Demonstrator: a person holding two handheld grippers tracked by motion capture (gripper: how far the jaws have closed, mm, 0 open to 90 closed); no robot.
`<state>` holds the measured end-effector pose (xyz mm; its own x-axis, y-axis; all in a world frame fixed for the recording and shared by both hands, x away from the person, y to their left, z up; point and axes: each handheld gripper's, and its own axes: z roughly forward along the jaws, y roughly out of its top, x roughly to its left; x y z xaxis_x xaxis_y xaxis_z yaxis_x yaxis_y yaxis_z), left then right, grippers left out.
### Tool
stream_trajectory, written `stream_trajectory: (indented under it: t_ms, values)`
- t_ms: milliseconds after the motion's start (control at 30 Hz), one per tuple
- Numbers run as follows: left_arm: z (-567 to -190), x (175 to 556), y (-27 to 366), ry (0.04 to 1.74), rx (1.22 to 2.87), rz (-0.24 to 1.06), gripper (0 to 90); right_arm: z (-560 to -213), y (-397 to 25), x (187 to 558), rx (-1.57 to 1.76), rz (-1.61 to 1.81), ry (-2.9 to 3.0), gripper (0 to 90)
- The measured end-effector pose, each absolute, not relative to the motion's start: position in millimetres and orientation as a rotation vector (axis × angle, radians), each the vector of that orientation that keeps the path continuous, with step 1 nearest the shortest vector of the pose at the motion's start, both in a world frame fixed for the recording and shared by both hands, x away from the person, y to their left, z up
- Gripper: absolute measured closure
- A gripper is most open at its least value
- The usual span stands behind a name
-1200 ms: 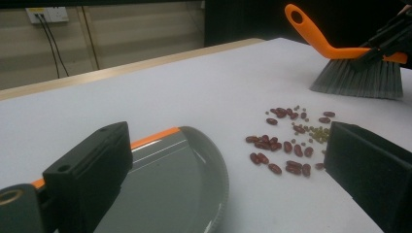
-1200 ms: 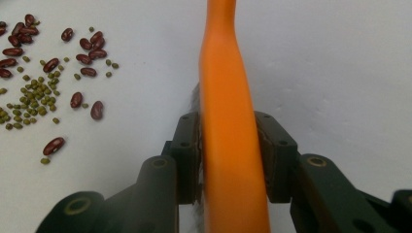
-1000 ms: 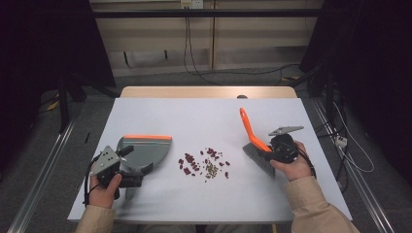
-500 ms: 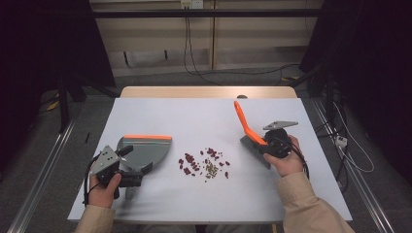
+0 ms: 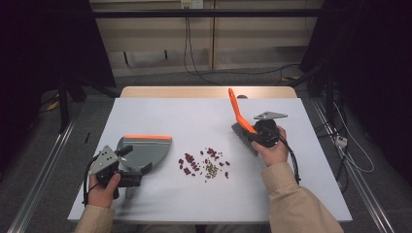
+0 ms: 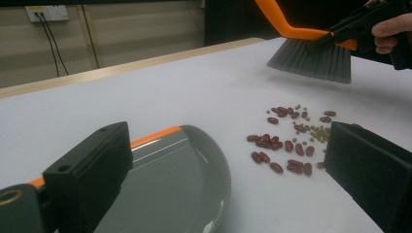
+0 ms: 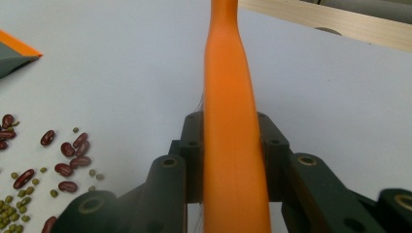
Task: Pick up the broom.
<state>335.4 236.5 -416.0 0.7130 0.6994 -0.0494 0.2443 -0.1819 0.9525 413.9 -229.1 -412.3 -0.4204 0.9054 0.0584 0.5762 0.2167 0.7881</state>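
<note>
Table (image 5: 204, 121): pale, smooth, matte top with a wooden strip along the far edge.
Dustpan (image 5: 143, 150): grey, glossy plastic, rounded body with a straight orange lip; it lies flat just ahead of the left tongs (image 5: 127, 165), mouth turned to the beans.
Brush (image 5: 241, 124): curved orange handle over a grey bristle block, tilted, handle rising away from the right tongs (image 5: 253, 135).
Beans (image 5: 204, 162): loose scatter of dark red kidney beans and tiny green ones, between the two tongs, nearer the dustpan's lip.
Left tongs: jaws spread wide, nothing between them; the dustpan sits under the gap.
Right tongs: pressed on the brush handle from both sides.
Left gripper view: bristles (image 6: 311, 60) hang clear above the table, beyond the beans (image 6: 291, 145).
Right gripper view: smooth handle (image 7: 231, 121) runs straight up between black jaws.
</note>
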Motion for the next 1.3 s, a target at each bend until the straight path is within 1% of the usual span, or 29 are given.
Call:
stream_trajectory:
  t_ms: [467, 800, 1033, 1300]
  values:
    - [-415.8, 335.3, 237.3, 0.751, 1.746, 0.481, 3.4, -420.5, -218.7, 418.5, 1.344, 1.020, 2.099, 70.8]
    - [-415.5, 335.1, 237.5, 0.749, 1.747, 0.481, 3.4, -427.2, -203.5, 411.8, 1.276, 0.984, 2.126, 70.8]
    - [-414.9, 334.5, 237.5, 0.749, 1.744, 0.481, 3.4, -426.8, -182.7, 403.6, 1.209, 0.949, 2.159, 70.9]
    - [-414.9, 334.8, 236.9, 0.744, 1.748, 0.478, 3.4, -427.6, -177.5, 399.1, 1.229, 0.957, 2.145, 70.9]
